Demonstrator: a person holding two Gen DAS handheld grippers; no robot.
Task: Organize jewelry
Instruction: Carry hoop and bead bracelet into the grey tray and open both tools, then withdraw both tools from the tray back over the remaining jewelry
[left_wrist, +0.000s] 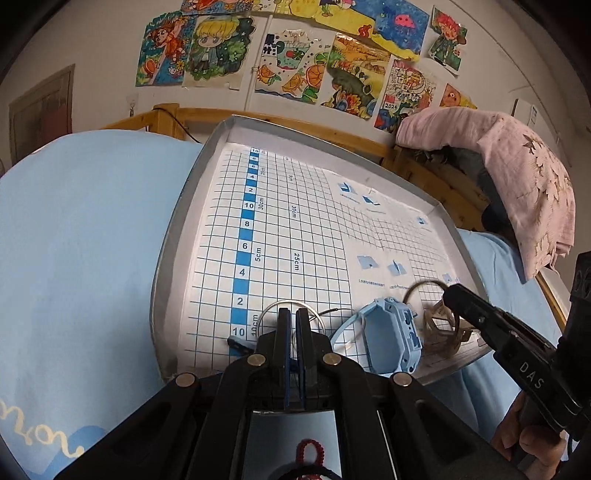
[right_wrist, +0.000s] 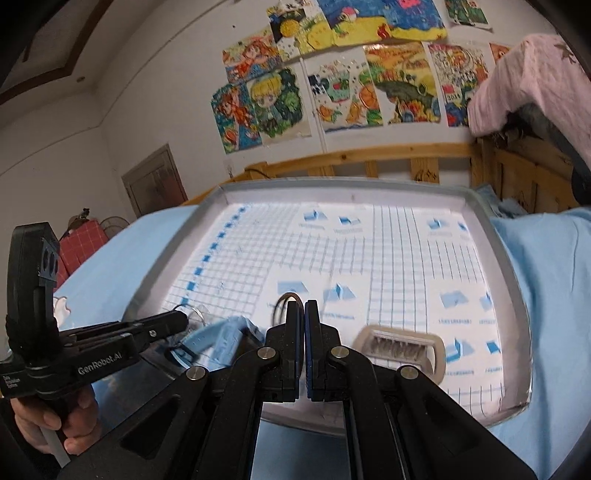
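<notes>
Bedroom setup: grid-lined tray (left_wrist: 177, 229) sits on blue bedding (left_wrist: 81, 229). We have the left gripper (left_wrist: 293, 325) pressed nearly together over a thin silver ring (left_wrist: 275, 307); whether it pinches the ring we cannot tell. Right gripper (right_wrist: 303, 314) is pressed together, apparently empty, near a dark hoop (right_wrist: 284, 298). Blue watch (left_wrist: 391, 336) and beige clip (right_wrist: 400, 347) lie at the near edge. Likely step: picking the ring; next needs a confirmed grip before lifting.

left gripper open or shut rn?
Shut: the left gripper has its fingers nearly together over a silver ring; whether they pinch it, cannot tell.
</notes>
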